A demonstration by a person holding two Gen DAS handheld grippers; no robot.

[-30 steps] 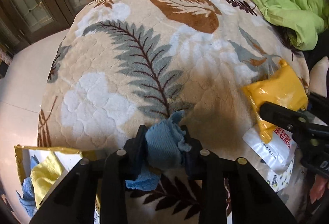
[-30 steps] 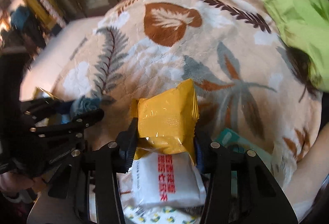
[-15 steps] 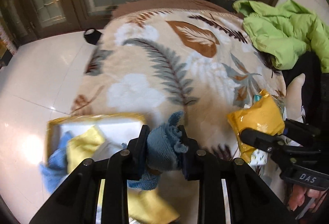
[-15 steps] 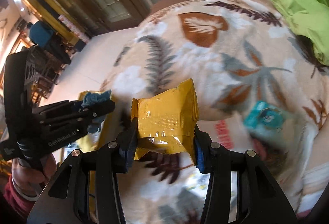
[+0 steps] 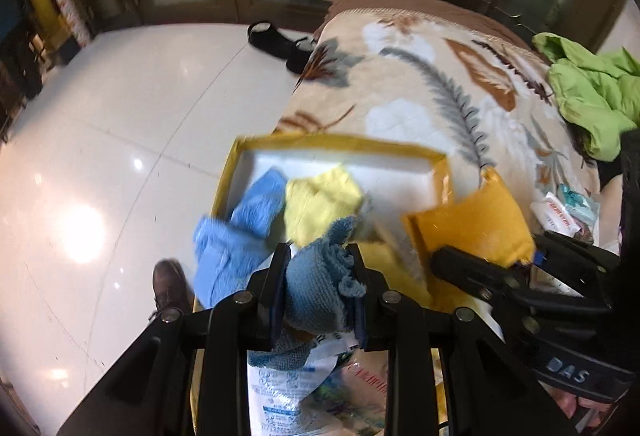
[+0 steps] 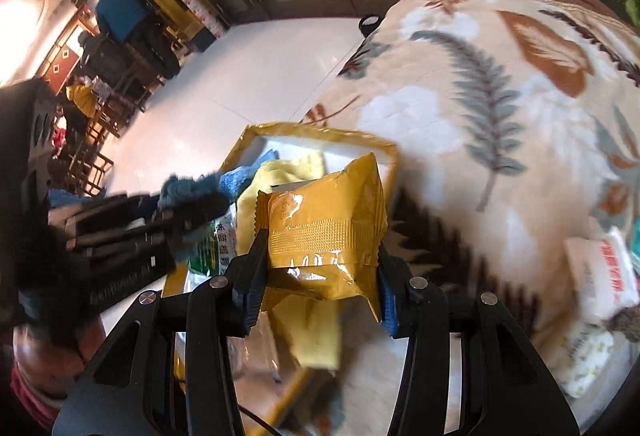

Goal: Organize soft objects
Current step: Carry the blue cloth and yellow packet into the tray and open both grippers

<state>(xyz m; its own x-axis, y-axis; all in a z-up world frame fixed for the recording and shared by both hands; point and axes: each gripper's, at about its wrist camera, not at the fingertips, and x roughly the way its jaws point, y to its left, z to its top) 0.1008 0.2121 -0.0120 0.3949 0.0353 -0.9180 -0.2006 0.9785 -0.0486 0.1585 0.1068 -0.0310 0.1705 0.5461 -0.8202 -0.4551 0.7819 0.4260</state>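
Left gripper point(image 5: 318, 288) pinching a bunched blue cloth point(image 5: 320, 276) upright between its fingers, frayed end past the fingertips, right gripper point(image 6: 320, 268) clamping a yellow packet point(image 6: 324, 232) crosswise, long axis spanning both pads, gold-rimmed box point(image 5: 340, 144) just beyond both.

Right gripper point(image 6: 320, 268) is clamped on a crinkly yellow packet point(image 6: 324, 220), over the gold-rimmed box point(image 6: 320, 134) at the leaf-print blanket's point(image 6: 500, 124) left edge. Left gripper point(image 6: 192, 208) pinches a blue cloth point(image 6: 188, 190) over that box too.
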